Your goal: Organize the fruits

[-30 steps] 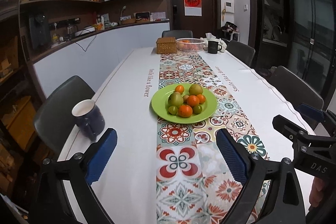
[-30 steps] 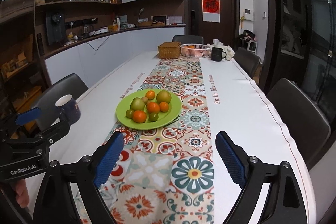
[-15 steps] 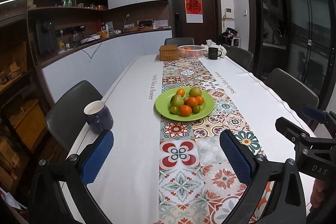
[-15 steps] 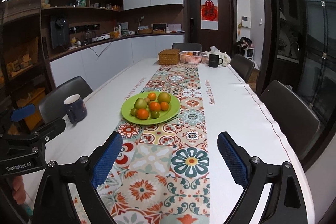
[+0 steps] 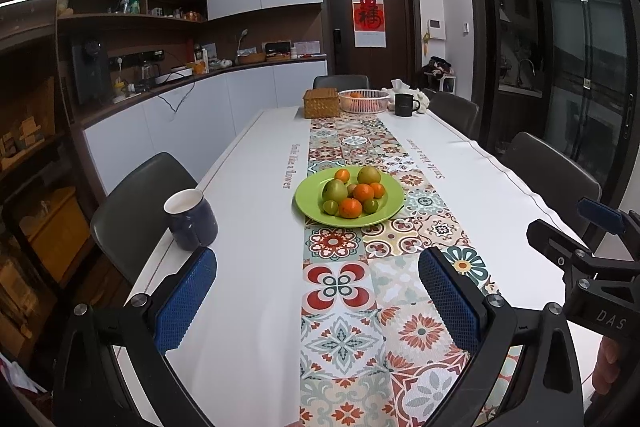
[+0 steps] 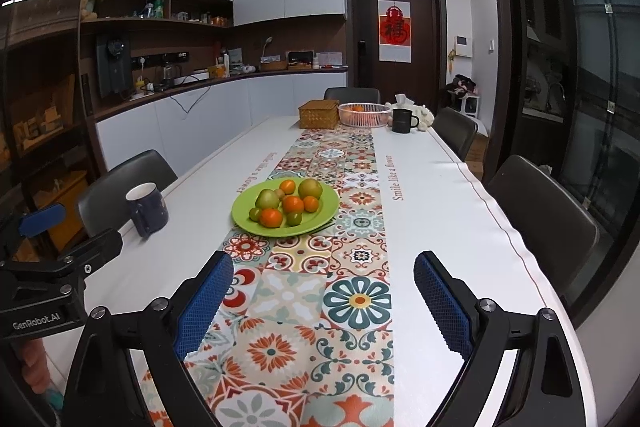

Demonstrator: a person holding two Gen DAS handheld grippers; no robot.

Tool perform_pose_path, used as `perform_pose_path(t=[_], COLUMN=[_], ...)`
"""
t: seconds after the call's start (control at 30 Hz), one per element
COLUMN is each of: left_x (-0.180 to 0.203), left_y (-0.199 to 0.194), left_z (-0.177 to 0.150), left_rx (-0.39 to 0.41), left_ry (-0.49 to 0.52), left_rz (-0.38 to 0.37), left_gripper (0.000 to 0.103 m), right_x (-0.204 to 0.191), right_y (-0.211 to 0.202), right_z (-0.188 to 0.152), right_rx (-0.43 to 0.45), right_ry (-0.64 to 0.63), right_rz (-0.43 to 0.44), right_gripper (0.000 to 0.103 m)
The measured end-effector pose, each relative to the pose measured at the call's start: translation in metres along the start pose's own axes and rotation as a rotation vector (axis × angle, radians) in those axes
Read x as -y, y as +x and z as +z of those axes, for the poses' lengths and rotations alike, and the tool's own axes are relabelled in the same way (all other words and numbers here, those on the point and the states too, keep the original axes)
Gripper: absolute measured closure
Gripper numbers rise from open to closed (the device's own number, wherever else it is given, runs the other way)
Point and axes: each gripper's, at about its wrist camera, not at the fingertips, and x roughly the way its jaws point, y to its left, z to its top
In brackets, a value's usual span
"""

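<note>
A green plate [image 5: 310, 205] [image 6: 244, 217] sits mid-table on the patterned runner. It holds several fruits: orange tangerines [image 5: 351, 207] [image 6: 271, 217], two larger green-yellow fruits [image 5: 334, 190] [image 6: 267, 198] and small green ones. My left gripper [image 5: 318, 303] is open and empty, well short of the plate. My right gripper [image 6: 324, 301] is open and empty, also short of the plate. A white wire basket [image 5: 363, 101] [image 6: 365, 114] with some orange fruit stands at the far end.
A dark blue mug [image 5: 191, 219] [image 6: 147, 209] stands near the table's left edge. A wicker box [image 5: 321, 103] and a black mug [image 5: 405, 105] stand at the far end. Dark chairs [image 5: 550, 175] line both sides. Each gripper shows at the edge of the other's view.
Both grippers have risen and pulled back a little from the plate, so it looks smaller and farther. Both jaws stay open. Nothing on the table has moved.
</note>
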Motion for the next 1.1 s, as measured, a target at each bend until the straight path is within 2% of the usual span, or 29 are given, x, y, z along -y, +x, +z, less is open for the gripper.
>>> perform_pose_path(t=[1.1], left_x=[-0.005], left_y=[-0.011], left_z=[-0.007], left_rx=[0.001], left_ry=[-0.005], left_rz=[0.007], left_gripper=[0.000], right_x=[-0.005], right_y=[-0.004], right_z=[-0.007], right_rx=[-0.008], right_ry=[-0.013], right_rz=[0.011], right_gripper=[0.010])
